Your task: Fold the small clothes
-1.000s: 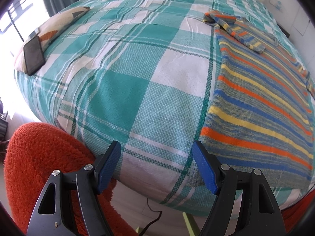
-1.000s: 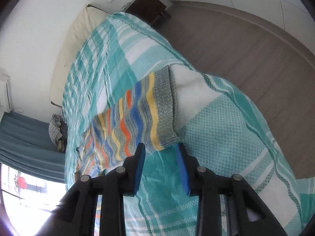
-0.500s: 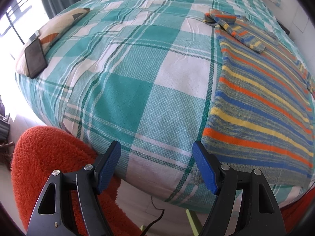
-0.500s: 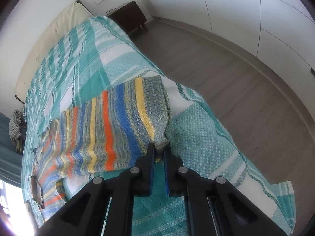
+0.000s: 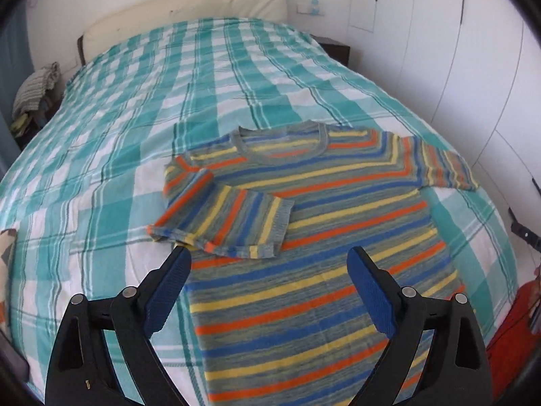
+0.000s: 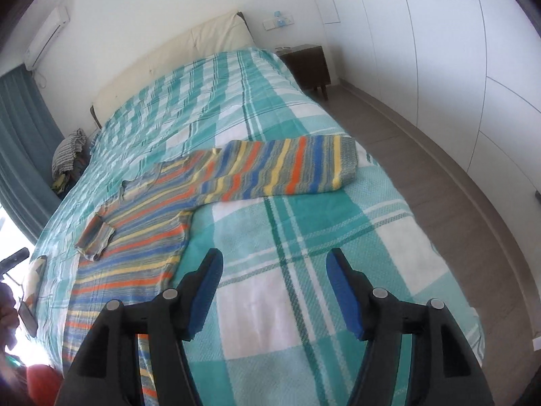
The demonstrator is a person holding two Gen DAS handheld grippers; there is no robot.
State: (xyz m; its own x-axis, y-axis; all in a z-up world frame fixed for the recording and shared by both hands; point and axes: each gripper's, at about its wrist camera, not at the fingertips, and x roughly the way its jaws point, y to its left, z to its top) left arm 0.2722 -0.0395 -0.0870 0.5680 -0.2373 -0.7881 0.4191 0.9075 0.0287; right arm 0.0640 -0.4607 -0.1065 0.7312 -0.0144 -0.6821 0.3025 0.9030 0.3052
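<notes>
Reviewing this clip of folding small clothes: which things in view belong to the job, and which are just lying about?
Job:
striped sweater, one sleeve folded in
left tool, open
right tool, open
checked bedspread, the work surface

Lying about:
bundle of clothes beside the bed
nightstand
phone at the bed's edge

both wrist cams near, facing sweater, prob. foot-end

Teal-checked bed — striped sweater flat on it, one sleeve folded in.
</notes>
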